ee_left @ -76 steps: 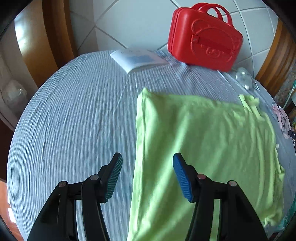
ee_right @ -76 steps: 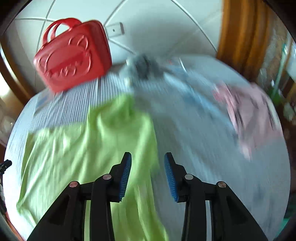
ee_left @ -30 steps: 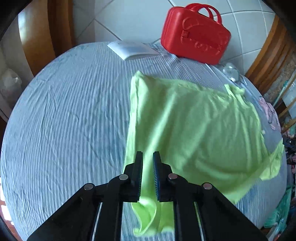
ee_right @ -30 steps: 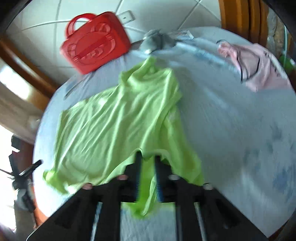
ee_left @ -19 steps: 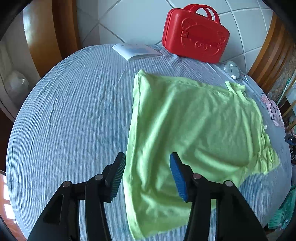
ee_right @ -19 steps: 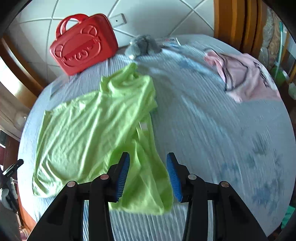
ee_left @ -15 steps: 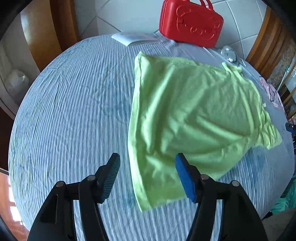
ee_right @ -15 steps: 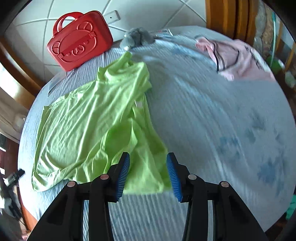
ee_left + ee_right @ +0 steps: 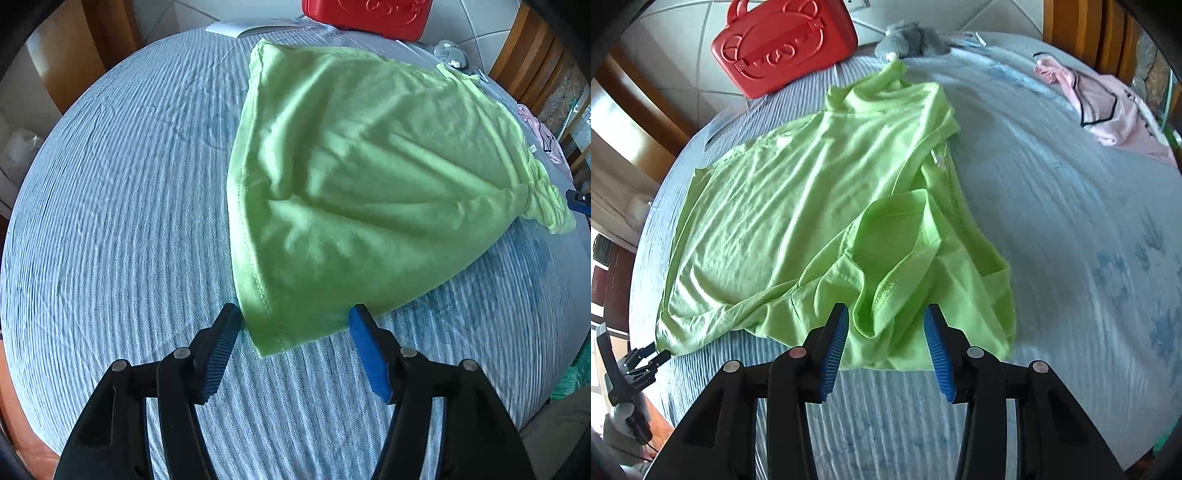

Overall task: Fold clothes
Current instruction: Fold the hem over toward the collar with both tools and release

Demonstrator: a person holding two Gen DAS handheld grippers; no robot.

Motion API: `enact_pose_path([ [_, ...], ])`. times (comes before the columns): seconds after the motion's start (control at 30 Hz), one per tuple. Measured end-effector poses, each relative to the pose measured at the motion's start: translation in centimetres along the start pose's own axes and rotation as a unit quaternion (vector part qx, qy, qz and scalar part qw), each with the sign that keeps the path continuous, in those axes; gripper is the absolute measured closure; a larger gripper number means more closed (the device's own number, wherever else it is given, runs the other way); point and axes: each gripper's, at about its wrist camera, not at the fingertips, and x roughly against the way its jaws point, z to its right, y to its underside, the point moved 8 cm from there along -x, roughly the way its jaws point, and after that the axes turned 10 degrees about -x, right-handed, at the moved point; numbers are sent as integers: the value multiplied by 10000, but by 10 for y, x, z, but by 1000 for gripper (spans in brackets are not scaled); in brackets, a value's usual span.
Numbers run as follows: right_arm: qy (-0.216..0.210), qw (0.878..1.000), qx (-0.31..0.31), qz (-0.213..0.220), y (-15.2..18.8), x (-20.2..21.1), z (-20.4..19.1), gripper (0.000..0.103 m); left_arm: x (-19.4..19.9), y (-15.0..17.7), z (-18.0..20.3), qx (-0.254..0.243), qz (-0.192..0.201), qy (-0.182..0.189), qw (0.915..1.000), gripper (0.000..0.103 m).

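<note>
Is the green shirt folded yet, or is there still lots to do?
Barely started. The green shirt lies spread on the bed, but one end is bunched and rumpled, with no neat fold. Nothing is in hand: the left gripper and right gripper are both open. The folding is still to do, and the pink garment waits.
</note>
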Motion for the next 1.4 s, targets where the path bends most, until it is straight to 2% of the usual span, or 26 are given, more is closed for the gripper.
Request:
enact_pose_path([
  [0.03,62,10000,-38,-32,-1,-7,1,61,-1,-1,1,3,1,-29,10000,65],
  [0.07,105,9999,-59,-57,-2,-13,2,61,2,-8,-2,46,56,6,10000,97],
  [0.1,111,9998,-82,-166,-1,-21,2,67,5,-16,-4,88,111,42,9999,100],
  [0.13,107,9995,-104,-267,-1,-28,3,99,8,-23,-6,130,165,77,9997,100],
  [0.3,-103,9998,-194,3,-12,0,0,100,22,-60,-16,342,439,253,9981,100],
  [0.43,-313,9982,-383,325,-45,26,7,100,33,-90,-25,511,657,394,9958,100],
  [0.63,-245,9955,-653,643,-96,12,14,100,-6,-164,-61,509,691,70,9963,100],
  [0.7,-142,9960,-645,605,-110,-4,13,100,-22,-181,-65,465,582,-37,9972,97],
  [0.73,-65,9963,-668,543,-114,-12,14,96,-30,-190,-66,443,528,-91,9976,95],
  [0.8,164,9965,-691,448,-120,-24,17,88,-36,-191,-69,419,501,-144,9978,61],
  [0.83,168,9964,-692,461,-120,-22,19,86,-38,-192,-70,408,487,-171,9978,34],
  [0.87,124,9959,-715,542,-120,-14,22,84,-35,-192,-70,401,540,-158,9976,26],
  [0.9,54,9947,-762,682,-120,0,25,76,-31,-191,-70,394,592,-144,9974,26],
  [0.93,27,9933,-807,825,-118,14,30,61,-26,-188,-75,421,629,-143,9970,26],
  [1.0,93,9906,-879,1041,-114,35,41,46,-20,-180,-80,511,623,-103,9967,26],
  [1.03,170,9905,-864,1052,-110,41,47,46,-19,-175,-81,523,601,-73,9968,26],
  [1.13,408,9954,-627,599,-87,31,59,47,-24,-161,-70,394,537,49,9978,26],
  [1.23,284,9969,-720,149,-62,14,71,47,-33,-153,-57,257,480,110,9985,26],
  [1.4,254,9955,-905,-97,-42,-7,80,47,-48,-154,-52,169,428,-33,9989,26],
])
